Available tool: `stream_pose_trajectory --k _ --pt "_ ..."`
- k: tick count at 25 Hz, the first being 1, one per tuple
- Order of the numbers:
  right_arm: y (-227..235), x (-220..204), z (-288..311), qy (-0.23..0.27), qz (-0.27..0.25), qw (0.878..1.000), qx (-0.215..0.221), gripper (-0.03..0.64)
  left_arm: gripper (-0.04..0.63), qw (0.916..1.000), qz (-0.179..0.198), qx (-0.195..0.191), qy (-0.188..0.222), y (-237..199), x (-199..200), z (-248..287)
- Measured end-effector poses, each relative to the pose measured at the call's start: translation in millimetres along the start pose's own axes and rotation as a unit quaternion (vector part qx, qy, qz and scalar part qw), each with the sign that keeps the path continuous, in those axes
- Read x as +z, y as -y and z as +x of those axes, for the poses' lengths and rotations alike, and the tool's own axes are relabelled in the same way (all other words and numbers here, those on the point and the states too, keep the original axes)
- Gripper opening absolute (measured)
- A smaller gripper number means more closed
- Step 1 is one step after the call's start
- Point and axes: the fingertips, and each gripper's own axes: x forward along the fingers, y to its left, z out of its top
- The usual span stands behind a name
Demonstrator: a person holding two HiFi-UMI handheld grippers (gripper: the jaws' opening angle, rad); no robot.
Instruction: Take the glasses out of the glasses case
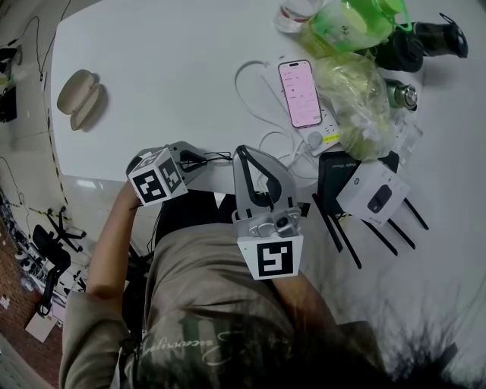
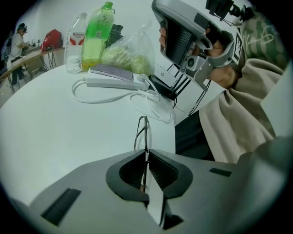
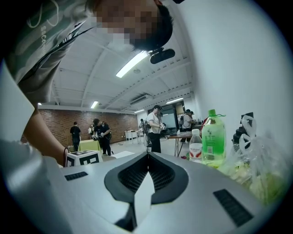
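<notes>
The beige glasses case (image 1: 80,99) lies open on the white table (image 1: 167,61) at the far left, with nothing seen in it. My left gripper (image 1: 199,158) hangs over the table's near edge, shut on the thin dark-framed glasses (image 1: 218,157). In the left gripper view the wire frame (image 2: 143,130) sticks out past the closed tips of the left gripper (image 2: 146,151), just above the table. My right gripper (image 1: 243,150) is beside it to the right, also in the left gripper view (image 2: 192,41). Its jaws (image 3: 148,154) are shut with nothing between them.
A phone (image 1: 300,93) rests on a white power strip (image 1: 323,137) with looped cable (image 1: 254,83). Behind are a green bottle (image 1: 349,23), a plastic bag (image 1: 357,106) and dark flasks (image 1: 425,38). A router box (image 1: 373,194) sits at the right. People stand far off.
</notes>
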Motion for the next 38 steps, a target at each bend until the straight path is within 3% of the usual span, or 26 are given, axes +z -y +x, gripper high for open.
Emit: stream_pose_trajectory --k 8,38 --pt "4.8 -3.7 -8.0 0.0 -0.003 1.0 -0.009 0.012 0.032 0.9998 0.015 0.007 -0.01 7.4 -0.1 5.0" --pt "39.5 -11.5 -41.3 0.005 -0.009 0.999 -0.048 0.011 0.032 0.9984 0.038 -0.036 -0.023 34.9 20.0 35.6"
